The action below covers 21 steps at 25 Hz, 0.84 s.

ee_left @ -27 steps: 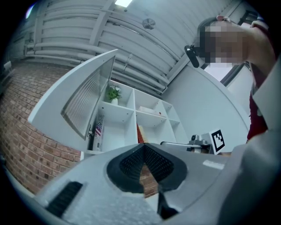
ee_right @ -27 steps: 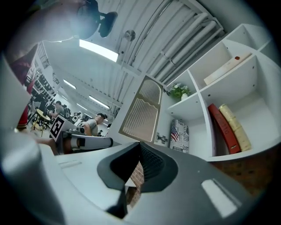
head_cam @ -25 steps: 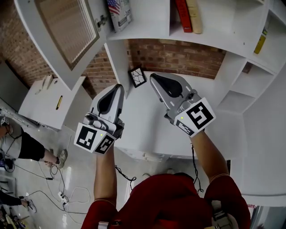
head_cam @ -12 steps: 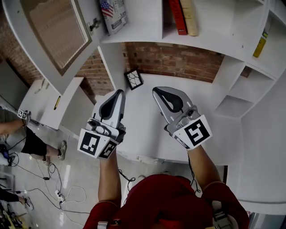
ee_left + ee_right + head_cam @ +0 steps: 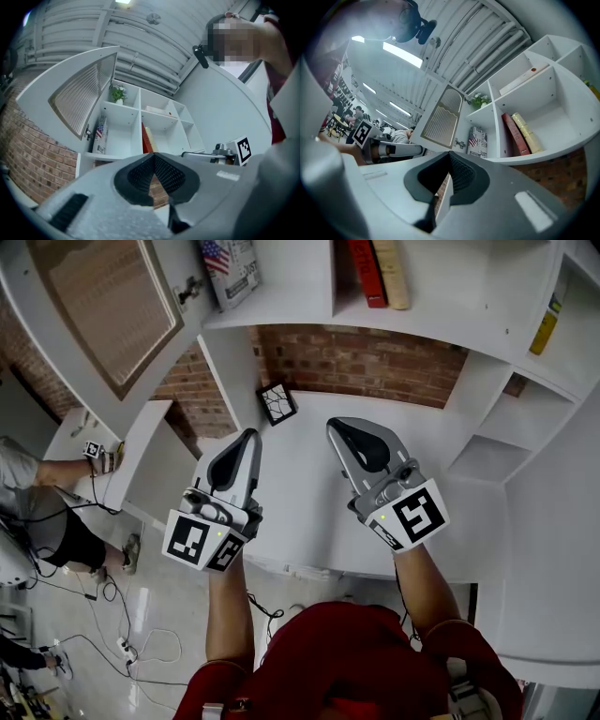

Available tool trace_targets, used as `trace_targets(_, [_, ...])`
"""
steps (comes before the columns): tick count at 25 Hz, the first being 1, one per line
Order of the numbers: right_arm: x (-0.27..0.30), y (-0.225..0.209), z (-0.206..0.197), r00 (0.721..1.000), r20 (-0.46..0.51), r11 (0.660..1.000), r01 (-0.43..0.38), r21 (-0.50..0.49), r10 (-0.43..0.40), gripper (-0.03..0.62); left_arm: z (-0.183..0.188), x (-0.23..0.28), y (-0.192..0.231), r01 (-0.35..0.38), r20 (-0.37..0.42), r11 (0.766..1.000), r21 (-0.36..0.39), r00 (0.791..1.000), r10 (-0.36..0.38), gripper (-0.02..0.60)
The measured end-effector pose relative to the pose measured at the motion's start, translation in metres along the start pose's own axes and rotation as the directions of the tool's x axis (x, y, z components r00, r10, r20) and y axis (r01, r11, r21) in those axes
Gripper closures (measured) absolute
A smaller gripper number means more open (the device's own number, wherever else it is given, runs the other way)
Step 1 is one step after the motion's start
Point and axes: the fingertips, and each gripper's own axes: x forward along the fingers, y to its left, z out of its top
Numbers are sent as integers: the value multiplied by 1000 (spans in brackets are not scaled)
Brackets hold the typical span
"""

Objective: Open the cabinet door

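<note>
Hanging swung wide out from the shelving, the cabinet door [image 5: 112, 306] sits above and to the left of both grippers, well apart from them, so the task looks already done or nearly so. The left gripper [image 5: 251, 435] and right gripper [image 5: 337, 425] hover side by side over the white table [image 5: 309, 512], each with its jaws closed together and nothing between them. The door looks like a stiff white frame around a woven-looking insert, probably light and free-swinging on the small metal fitting [image 5: 192, 284] at its shelf-side edge. The painted frame may be slick, and the insert seems the weaker part, so any further pull is best taken on the frame's outer edge, farthest from that fitting.
</note>
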Motion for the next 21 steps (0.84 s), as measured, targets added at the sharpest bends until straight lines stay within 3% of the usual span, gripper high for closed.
trace_targets(21, [0, -1, -6, 1000, -10, 1000, 9, 4, -9, 583, -4, 1, 2, 11, -11, 1000, -9, 1000, -11, 581])
